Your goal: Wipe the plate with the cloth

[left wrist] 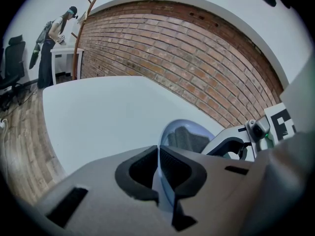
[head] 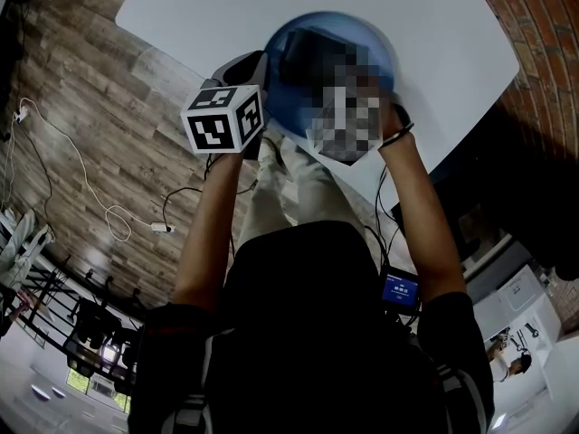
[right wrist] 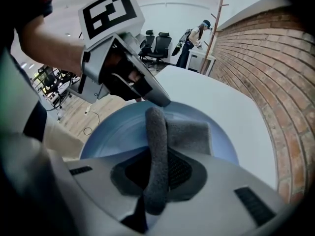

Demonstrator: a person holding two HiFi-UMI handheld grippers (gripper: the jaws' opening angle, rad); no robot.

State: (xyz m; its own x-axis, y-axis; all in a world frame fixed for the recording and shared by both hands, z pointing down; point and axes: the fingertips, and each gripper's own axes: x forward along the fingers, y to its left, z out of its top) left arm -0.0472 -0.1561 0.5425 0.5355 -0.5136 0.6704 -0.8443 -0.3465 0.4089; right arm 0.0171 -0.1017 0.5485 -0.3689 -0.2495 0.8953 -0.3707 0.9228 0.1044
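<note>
A blue plate (head: 362, 34) is held tilted over the white table (head: 181, 16). My left gripper (head: 269, 63) is shut on the plate's near-left rim; in the left gripper view the thin rim (left wrist: 158, 176) runs between its closed jaws. A dark grey cloth (right wrist: 157, 146) is pinched in my right gripper (right wrist: 156, 173), and its free end lies folded on the plate's face (right wrist: 113, 132). The left gripper's tip (right wrist: 160, 101) bites the far rim in the right gripper view. In the head view a mosaic patch hides the right gripper.
A brick wall (left wrist: 197, 58) runs along the table's far side. Wooden floor (head: 81, 107) with a white cable (head: 90, 188) lies to the left. Office chairs (right wrist: 157, 43), a coat stand (right wrist: 216, 18) and a person (right wrist: 194, 38) are far back.
</note>
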